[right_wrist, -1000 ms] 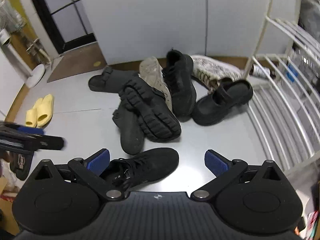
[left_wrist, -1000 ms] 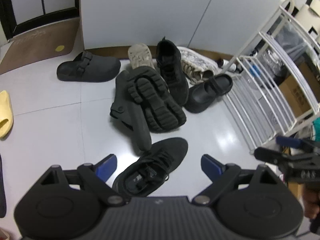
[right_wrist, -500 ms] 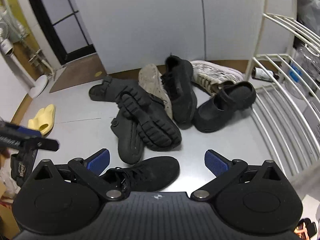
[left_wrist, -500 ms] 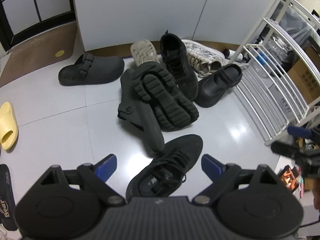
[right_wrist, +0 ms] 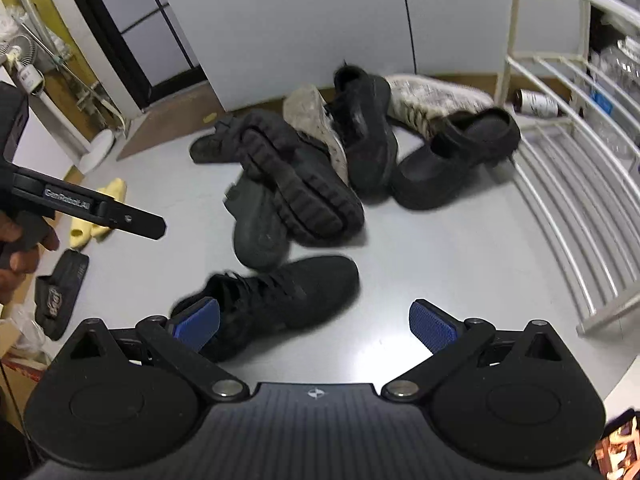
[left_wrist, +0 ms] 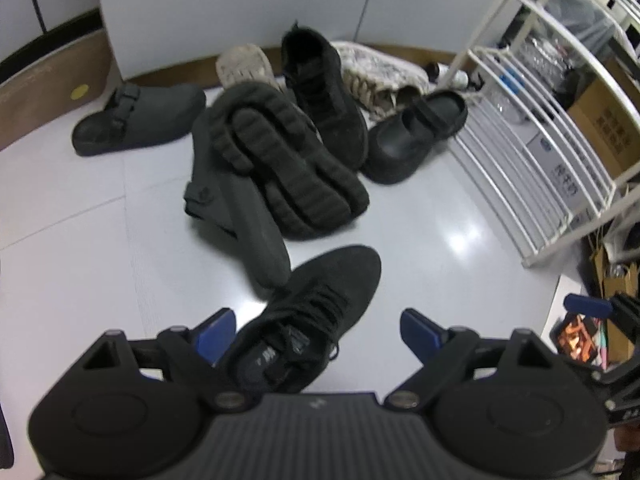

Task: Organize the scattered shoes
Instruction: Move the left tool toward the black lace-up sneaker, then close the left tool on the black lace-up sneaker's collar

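Both grippers are wide open and hold nothing. The left gripper (left_wrist: pixel 316 330) is over the black sneaker (left_wrist: pixel 316 312), which lies alone on the floor (left_wrist: pixel 80 240) in front of the shoe pile (left_wrist: pixel 280 160); the right gripper (right_wrist: pixel 314 322) is just beside it. If the jaws close on the soft upper only, the sneaker may fold and slip. The white rack (left_wrist: pixel 532 132) stands close on the right, and the gray clog (left_wrist: pixel 240 208) nearly touches the sneaker's toe.

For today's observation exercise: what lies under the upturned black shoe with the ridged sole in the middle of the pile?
The upturned black shoe rests across a dark clog, whose toe and strap side stick out. Whatever else lies beneath is covered.
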Available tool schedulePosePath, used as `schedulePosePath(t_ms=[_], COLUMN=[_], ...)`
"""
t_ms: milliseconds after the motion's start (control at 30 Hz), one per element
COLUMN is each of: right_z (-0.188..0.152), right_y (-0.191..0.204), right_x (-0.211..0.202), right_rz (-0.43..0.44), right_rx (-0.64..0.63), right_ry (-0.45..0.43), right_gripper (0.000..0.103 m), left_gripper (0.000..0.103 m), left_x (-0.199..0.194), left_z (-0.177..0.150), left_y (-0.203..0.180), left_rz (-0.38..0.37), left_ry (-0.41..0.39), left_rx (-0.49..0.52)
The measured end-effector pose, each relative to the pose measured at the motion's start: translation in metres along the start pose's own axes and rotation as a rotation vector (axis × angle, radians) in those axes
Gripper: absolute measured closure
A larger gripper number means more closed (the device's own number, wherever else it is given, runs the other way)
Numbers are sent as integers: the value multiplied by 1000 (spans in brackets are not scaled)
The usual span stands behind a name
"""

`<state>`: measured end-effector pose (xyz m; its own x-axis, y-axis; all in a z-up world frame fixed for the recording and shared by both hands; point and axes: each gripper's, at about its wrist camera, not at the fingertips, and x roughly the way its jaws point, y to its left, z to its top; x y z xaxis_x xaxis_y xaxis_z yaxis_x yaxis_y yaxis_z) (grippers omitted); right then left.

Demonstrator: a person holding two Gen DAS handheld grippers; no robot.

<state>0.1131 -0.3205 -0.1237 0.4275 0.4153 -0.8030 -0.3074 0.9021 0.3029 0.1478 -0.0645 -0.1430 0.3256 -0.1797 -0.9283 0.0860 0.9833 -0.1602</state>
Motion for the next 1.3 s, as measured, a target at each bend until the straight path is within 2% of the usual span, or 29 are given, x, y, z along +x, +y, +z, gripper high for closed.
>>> schedulePosePath(t_ms=[133, 233, 400, 533, 633, 767, 933, 967, 1033, 1133, 1167, 1300], right_z=[-17, -28, -36, -42, -46, -48, -53, -55, -59, -65, -68, -72], right_y=[-20, -31, -28, -31, -35, -38, -37, -36, -36, -36, -36, -37], right_x=[11, 12, 12, 19, 27, 31, 38, 39, 41, 42, 42, 42], right_rz=[-4, 51, 55, 48, 22, 32, 22, 19, 15, 13, 9, -7], right_rx=[79, 142, 67, 67, 76, 97, 103, 102, 100, 94, 96, 92], right_ry=[51, 78, 73, 97, 122, 138, 154, 156, 161, 178, 184, 186], right_gripper=[0, 0, 0, 0, 0, 0, 0, 1, 3, 6, 6, 6], left_gripper=[14, 18, 19, 19, 19, 19, 26, 32, 36, 36, 36, 38], left_x=[16, 32, 61, 83, 100, 115, 129, 133, 138, 145, 148, 155], left_z=[-1, 0, 4, 4, 0, -8, -15, -17, -19, -21, -22, -26], left_y=[1, 1, -1, 1, 8, 18, 25, 27, 30, 33, 33, 43], left_rz=[-23, -30, -53, -69, -77, -115, -159, -162, -179, -223, -215, -211], left_ry=[24, 38, 62, 70, 83, 98, 100, 99, 96, 75, 76, 82], left_rx=[-24, -39, -28, -44, -92, -143, -192, -200, -221, -225, -206, -246])
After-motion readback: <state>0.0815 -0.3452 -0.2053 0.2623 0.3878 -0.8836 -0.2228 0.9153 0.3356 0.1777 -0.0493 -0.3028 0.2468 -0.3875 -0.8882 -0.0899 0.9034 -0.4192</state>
